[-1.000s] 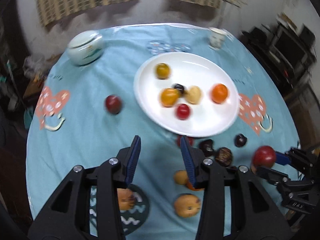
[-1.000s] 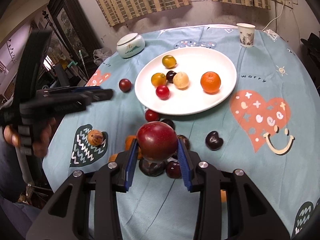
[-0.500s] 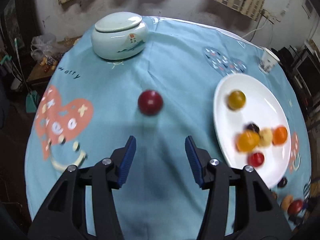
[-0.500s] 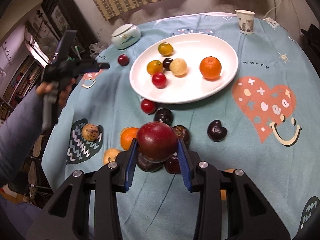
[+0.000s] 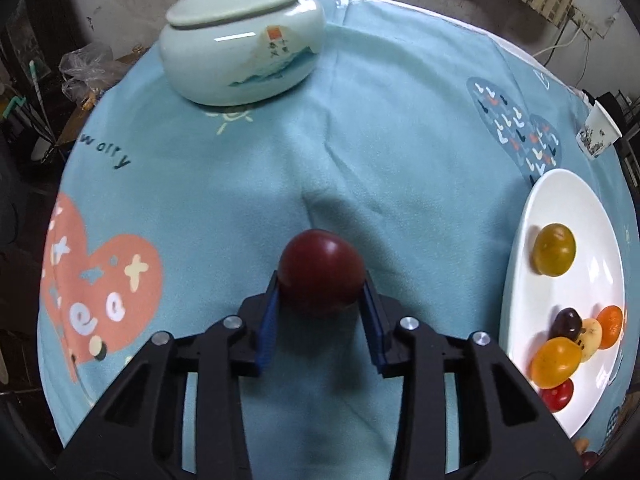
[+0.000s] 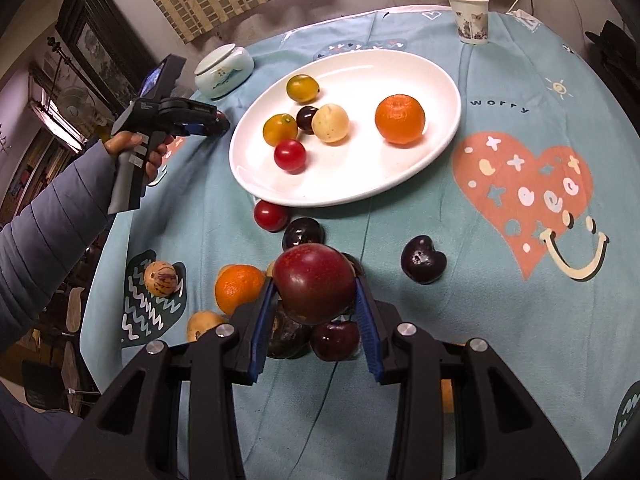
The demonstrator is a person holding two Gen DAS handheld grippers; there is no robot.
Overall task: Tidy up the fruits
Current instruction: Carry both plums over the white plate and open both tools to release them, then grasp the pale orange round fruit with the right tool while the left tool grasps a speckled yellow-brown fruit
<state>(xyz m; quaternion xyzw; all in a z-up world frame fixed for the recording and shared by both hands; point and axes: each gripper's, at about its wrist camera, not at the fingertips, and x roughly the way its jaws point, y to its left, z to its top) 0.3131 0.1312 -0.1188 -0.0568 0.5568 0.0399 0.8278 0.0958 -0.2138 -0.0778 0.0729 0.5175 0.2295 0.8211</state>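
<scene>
Fruit is held in both grippers. Nearest in the right wrist view, the right gripper (image 6: 316, 300) is clamped on a large dark red plum (image 6: 315, 283), gripped across its widest part and carried above a cluster of dark fruits and an orange (image 6: 239, 289) lying on the blue tablecloth (image 6: 480, 320). In the left wrist view, the left gripper (image 5: 320, 300) is closing its jaws on a smaller red plum (image 5: 321, 273), whose sides are already met by the blue pads (image 5: 269, 322) while it rests low against the cloth. Both fruits are judged light, smooth-skinned and rather slippery, firm yet easily bruised, so a gentle hold across the middle is best kept, not near the rounded ends where the fruit could be squeezed out. Further off, the white plate (image 6: 400, 184) is seen holding six small fruits, among them a mandarin (image 6: 399, 119). Beyond it, a lidded ceramic jar (image 5: 242, 34) and a paper cup (image 6: 469, 19) stand near the table's far edge.
</scene>
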